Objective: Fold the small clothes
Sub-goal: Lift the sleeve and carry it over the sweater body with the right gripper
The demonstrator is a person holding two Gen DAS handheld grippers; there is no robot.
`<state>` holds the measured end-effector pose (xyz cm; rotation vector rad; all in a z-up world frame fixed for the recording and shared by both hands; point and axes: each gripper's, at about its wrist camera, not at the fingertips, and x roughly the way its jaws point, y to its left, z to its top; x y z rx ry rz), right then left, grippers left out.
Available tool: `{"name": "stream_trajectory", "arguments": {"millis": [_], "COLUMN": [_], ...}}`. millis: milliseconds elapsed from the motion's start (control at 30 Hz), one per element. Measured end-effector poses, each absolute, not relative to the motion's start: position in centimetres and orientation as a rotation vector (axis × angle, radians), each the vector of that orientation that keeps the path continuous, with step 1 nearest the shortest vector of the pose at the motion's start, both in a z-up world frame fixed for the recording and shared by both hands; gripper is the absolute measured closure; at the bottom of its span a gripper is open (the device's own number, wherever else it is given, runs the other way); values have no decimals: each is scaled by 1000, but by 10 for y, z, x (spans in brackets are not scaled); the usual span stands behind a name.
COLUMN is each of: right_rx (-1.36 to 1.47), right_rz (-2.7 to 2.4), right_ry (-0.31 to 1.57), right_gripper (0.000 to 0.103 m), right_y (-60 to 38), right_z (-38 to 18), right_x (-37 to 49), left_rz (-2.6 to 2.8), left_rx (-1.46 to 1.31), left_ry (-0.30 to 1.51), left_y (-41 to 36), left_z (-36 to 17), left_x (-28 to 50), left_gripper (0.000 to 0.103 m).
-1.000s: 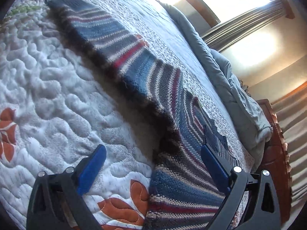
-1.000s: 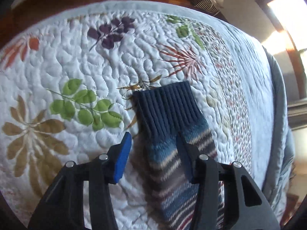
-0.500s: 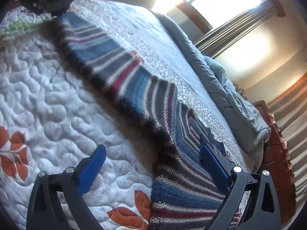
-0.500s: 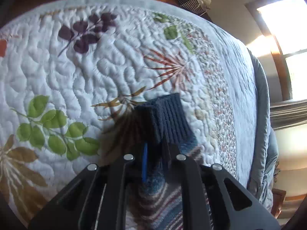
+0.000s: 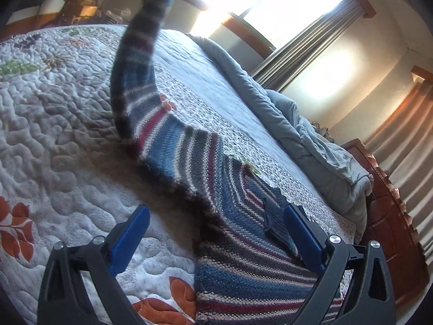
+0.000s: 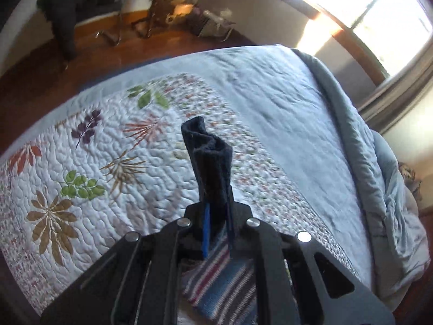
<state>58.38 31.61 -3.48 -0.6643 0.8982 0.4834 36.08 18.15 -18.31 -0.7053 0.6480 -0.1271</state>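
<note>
A long knitted sock (image 5: 189,151) with blue, grey, red and cream stripes lies on the quilted bed. Its foot end rests flat between the open fingers of my left gripper (image 5: 216,233), which hovers low over it without touching. Its far end rises off the quilt toward the top of the left wrist view. My right gripper (image 6: 217,216) is shut on the sock's dark blue ribbed cuff (image 6: 209,157) and holds it up above the bed; the striped leg (image 6: 224,279) hangs below the jaws.
The white quilt (image 6: 108,162) has leaf prints. A grey-blue comforter (image 5: 297,124) is bunched along the far side by the wooden headboard (image 5: 389,216). Windows with curtains (image 5: 297,43) are behind. A wooden floor (image 6: 94,51) with clutter lies past the bed's end.
My right gripper closed on the cuff and lifted it off the quilt, so the sock's far half now hangs in the air. My left gripper stayed open over the foot end.
</note>
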Motion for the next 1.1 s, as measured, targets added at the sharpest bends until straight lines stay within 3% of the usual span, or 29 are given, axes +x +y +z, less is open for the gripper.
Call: {"name": "stream_trajectory", "arguments": {"millis": [567, 1100], "right_rx": [-343, -53], "right_rz": [384, 316], "right_ry": [845, 893], "right_gripper": [95, 95], "right_y": [139, 3], "right_z": [14, -24], "right_x": [576, 569], "left_rz": [-145, -176], "left_rx": [-509, -434], "left_ry": [578, 597], "left_y": [138, 113], "left_z": [-164, -158], "left_x": [357, 358], "left_gripper": [4, 4]}}
